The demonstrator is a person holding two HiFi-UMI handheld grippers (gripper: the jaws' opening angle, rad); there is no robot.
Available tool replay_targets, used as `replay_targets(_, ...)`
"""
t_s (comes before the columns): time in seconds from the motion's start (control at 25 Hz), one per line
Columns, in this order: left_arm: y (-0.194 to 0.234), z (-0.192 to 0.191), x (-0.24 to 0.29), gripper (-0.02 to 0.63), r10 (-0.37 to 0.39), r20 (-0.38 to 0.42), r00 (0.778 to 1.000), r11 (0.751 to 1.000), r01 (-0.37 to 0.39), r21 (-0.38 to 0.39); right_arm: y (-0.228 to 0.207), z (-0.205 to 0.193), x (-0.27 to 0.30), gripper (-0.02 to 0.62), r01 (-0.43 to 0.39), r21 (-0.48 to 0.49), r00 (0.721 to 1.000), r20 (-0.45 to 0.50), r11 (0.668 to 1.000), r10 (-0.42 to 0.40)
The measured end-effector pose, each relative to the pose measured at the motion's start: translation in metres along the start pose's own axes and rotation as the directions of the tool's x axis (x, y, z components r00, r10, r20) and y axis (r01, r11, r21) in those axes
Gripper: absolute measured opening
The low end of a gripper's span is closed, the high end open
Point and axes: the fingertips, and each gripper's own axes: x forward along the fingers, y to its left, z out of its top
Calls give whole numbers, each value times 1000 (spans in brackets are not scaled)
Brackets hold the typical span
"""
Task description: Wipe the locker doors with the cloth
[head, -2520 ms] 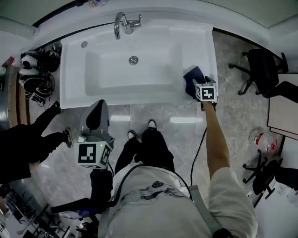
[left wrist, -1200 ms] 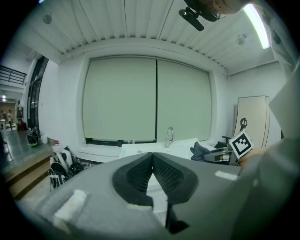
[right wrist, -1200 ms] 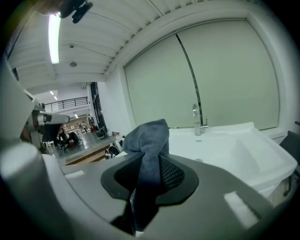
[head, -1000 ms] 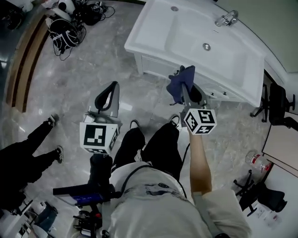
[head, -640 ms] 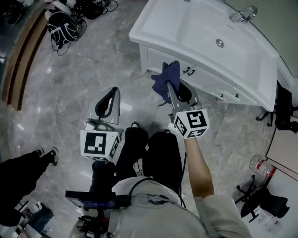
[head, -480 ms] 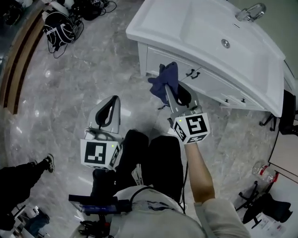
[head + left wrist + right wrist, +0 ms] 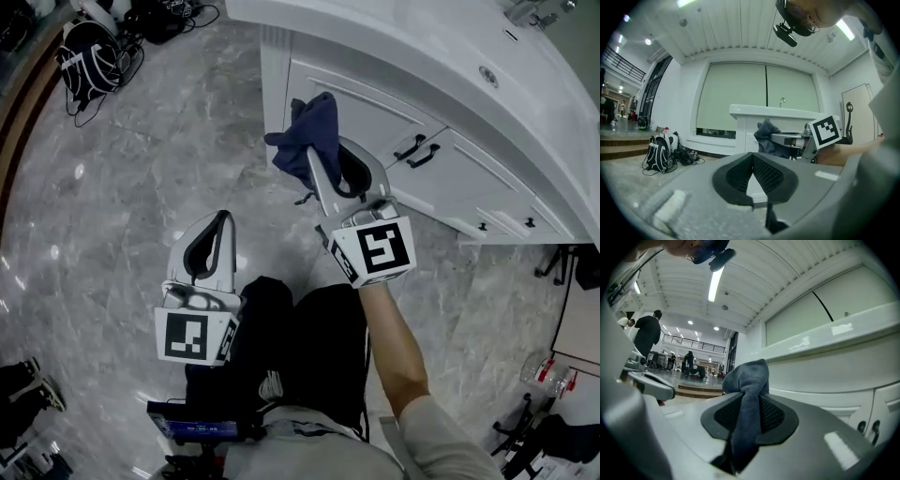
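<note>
Fingers (image 7: 774, 417) of the right gripper (image 7: 328, 171) are closed on the dark blue cloth (image 7: 306, 131), which bunches out beyond their tips. White locker doors (image 7: 370, 112) under the sink (image 7: 441, 66) stand just ahead and to the right of the cloth, seemingly not yet touched. Left gripper (image 7: 210, 251), fingers together and empty, hangs further back, so the right one is nearer for the first wipe.
</note>
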Motion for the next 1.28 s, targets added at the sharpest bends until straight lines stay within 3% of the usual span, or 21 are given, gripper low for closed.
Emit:
replay_targets(0.36, 3, -93, 38, 2, -30, 103, 994, 999, 26, 36, -39, -73, 69, 91, 129, -126, 989, 95, 984, -118)
replay_targets(0.56, 4, -100, 42, 2, -50, 103, 993, 998, 45, 45, -71, -83, 93, 91, 235, -147, 972, 63, 961, -228)
replay_targets(0.76, 3, -99, 45, 2, -60, 107, 992, 998, 56, 39, -92, -77, 74, 91, 305, -224, 952, 53, 926, -301)
replay_targets(1.04, -3, -107, 52, 2, -79, 95, 992, 997, 76, 29, -148, -78, 9, 91, 470, -268, 879, 56, 841, -473)
replay_targets(1.28, -4, -106, 54, 2, -81, 100, 992, 997, 79, 24, -179, -85, -32, 91, 580, -219, 809, 45, 785, -586)
